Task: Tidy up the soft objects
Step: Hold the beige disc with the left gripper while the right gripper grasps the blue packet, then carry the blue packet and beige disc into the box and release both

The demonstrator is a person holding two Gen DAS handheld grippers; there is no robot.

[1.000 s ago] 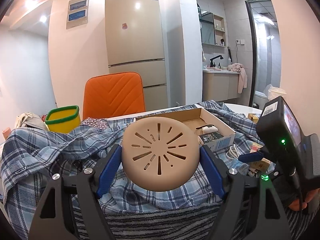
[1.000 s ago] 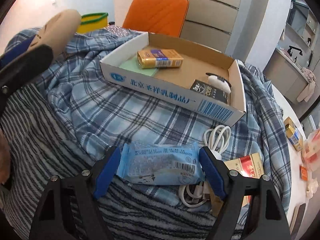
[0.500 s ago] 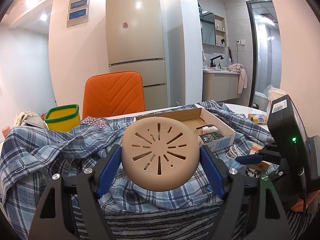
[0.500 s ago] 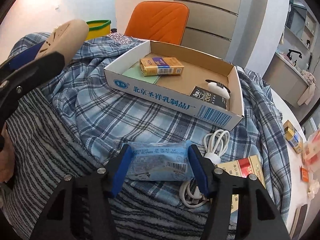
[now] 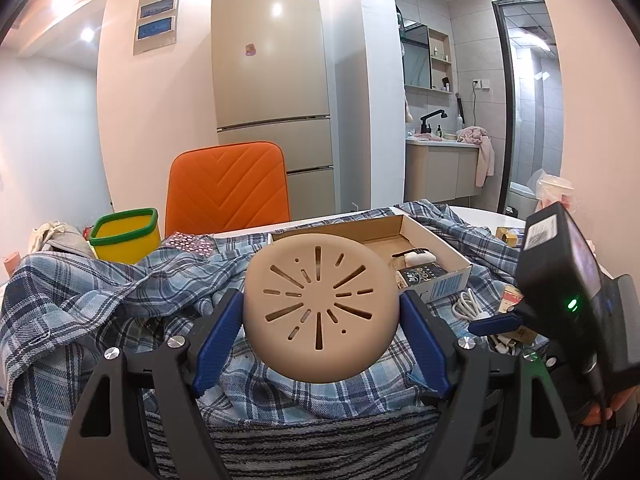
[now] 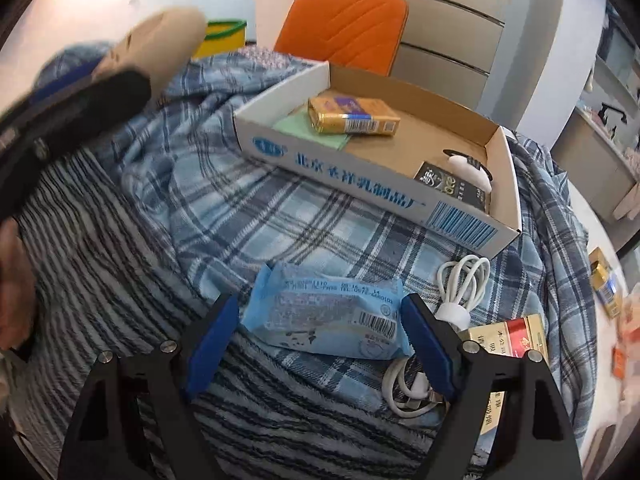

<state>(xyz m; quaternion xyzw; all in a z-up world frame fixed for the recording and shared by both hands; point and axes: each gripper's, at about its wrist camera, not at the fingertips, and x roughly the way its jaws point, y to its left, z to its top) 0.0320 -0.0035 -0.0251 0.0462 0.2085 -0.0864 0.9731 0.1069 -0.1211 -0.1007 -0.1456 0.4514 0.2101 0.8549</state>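
My left gripper [image 5: 320, 316] is shut on a round tan soft pad with slits [image 5: 320, 308] and holds it above the blue plaid cloth [image 5: 100, 308]. The pad also shows at the upper left of the right wrist view [image 6: 160, 44]. My right gripper [image 6: 320, 324] is wide open, its blue fingers on either side of a light blue soft packet [image 6: 328, 316] that lies on the plaid cloth [image 6: 248, 208]. The pads stand close to the packet's ends; I cannot tell if they touch it.
An open cardboard box [image 6: 360, 184] holds a gold pack [image 6: 354, 116], a black pack and a white item. A coiled white cable [image 6: 460, 292] and a red and gold box [image 6: 512, 336] lie right of the packet. A yellow bin [image 5: 124, 236] and orange chair [image 5: 228, 188] stand behind.
The right gripper closed partway around the blue packet half a second ago and has opened wide again. It also moved slightly, and the view is blurred. The left gripper holds the pad steady.
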